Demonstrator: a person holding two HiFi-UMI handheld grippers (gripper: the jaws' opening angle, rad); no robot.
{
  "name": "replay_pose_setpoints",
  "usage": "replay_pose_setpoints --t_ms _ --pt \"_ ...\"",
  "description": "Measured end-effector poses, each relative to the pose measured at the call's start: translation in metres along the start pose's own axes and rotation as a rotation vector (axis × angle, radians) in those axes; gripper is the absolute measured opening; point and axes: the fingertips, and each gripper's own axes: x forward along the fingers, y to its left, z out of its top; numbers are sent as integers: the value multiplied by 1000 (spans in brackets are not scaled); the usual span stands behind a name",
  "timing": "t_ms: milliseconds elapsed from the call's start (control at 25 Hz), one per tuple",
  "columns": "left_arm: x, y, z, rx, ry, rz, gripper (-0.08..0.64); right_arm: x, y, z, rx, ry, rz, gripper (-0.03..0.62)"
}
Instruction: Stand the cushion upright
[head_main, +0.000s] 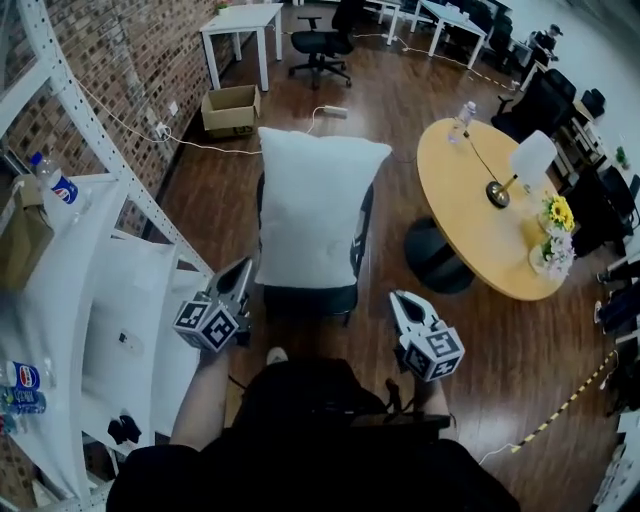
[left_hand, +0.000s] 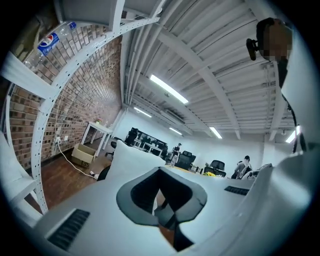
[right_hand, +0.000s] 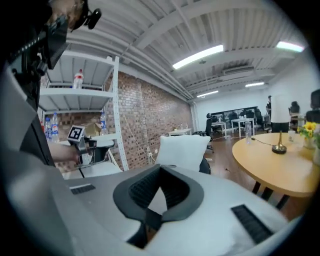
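Head view: white cushion (head_main: 318, 210) upright on chair (head_main: 310, 298).

No lettering anywhere is sharp enough to read. The one brand mark is a red, white and blue round emblem on the blue label of the plastic bottle (head_main: 52, 178) high on the white shelf (head_main: 60, 290) at far left (the Pepsi globe, by its look). The lower bottles (head_main: 22, 388) at near left carry similar blue labels. Wordless black-and-white square code markers cover the cube (head_main: 210, 325) of the left gripper (head_main: 238, 272) and the cube (head_main: 433, 352) of the right gripper (head_main: 402, 300).
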Motion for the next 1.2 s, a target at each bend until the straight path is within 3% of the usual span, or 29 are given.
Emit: replay_pose_setpoints --t_ms 280,440,600,920,1200 --pt "-53 -7 11 -4 -58 67 2 -30 -9 16 102 -136 -10 0" --pt "-70 -23 28 80 -113 63 2 -34 0 18 135 -185 -2 0" --pt "-74 -43 33 173 -115 27 2 -32 5 12 141 -185 -7 0" --pt "-91 -38 15 127 -93 47 2 -33 10 0 152 -165 14 0" --pt "-108 -35 29 132 -165 79 2 -28 13 -8 156 -145 27 0"
